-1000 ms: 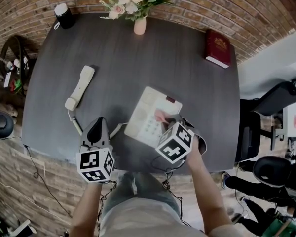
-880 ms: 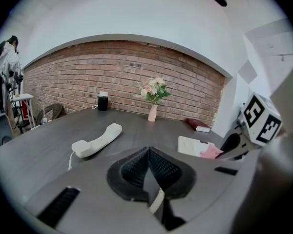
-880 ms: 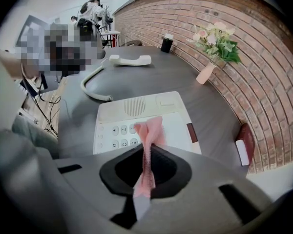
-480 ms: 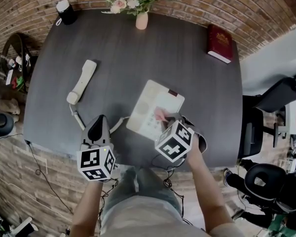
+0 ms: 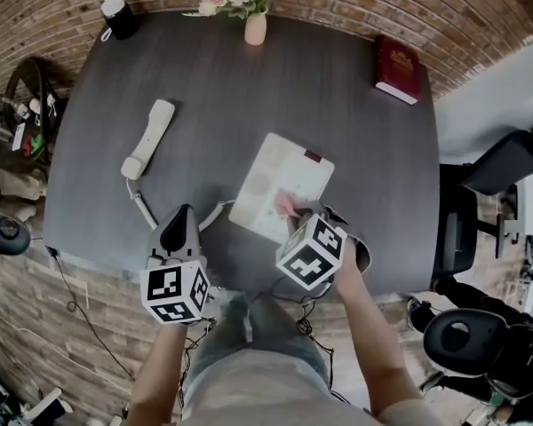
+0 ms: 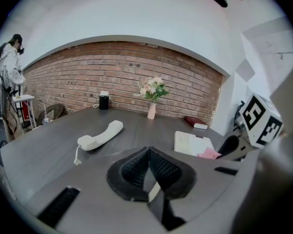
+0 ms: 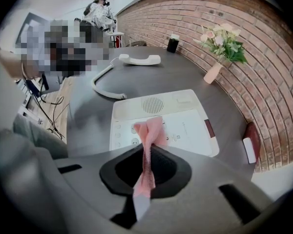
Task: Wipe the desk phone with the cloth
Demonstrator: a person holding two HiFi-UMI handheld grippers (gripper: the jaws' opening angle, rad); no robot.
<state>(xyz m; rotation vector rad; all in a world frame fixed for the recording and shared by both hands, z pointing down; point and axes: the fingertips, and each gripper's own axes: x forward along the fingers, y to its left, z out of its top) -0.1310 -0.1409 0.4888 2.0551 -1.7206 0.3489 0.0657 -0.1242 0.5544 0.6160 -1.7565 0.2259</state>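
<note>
Compared with a second ago, the whole table (image 5: 240,96) sits a little higher in the head view, so the vase of flowers (image 5: 255,27) is now nearly at the top edge. The desk phone (image 5: 284,177) has shifted up and to the right in the picture along with it. The two grippers hold almost the same places in the frame. The pink cloth (image 5: 288,205) remains over the near right part of the phone's key area, as it was before.

The right gripper (image 5: 299,212) has its jaws pressed together on the cloth. In the right gripper view a narrow pink strip runs back between them, and a bunched fold sticks out ahead onto the phone's buttons. The left gripper (image 5: 179,216) has its jaws closed against each other with nothing between them. It is held over the near edge of the table, left of the phone and apart from it.

The phone is a cream-white base lying at an angle to the table's front edge, in the near right part of the dark grey top. Its face shows a round speaker grille, rows of small buttons and a small dark red patch at the far right corner. Its handset (image 5: 148,138) lies by itself on the table, well to the left. A pale cord (image 5: 142,209) leads from the handset's near end toward the base. A red book (image 5: 398,67) lies at the far right corner.
</note>
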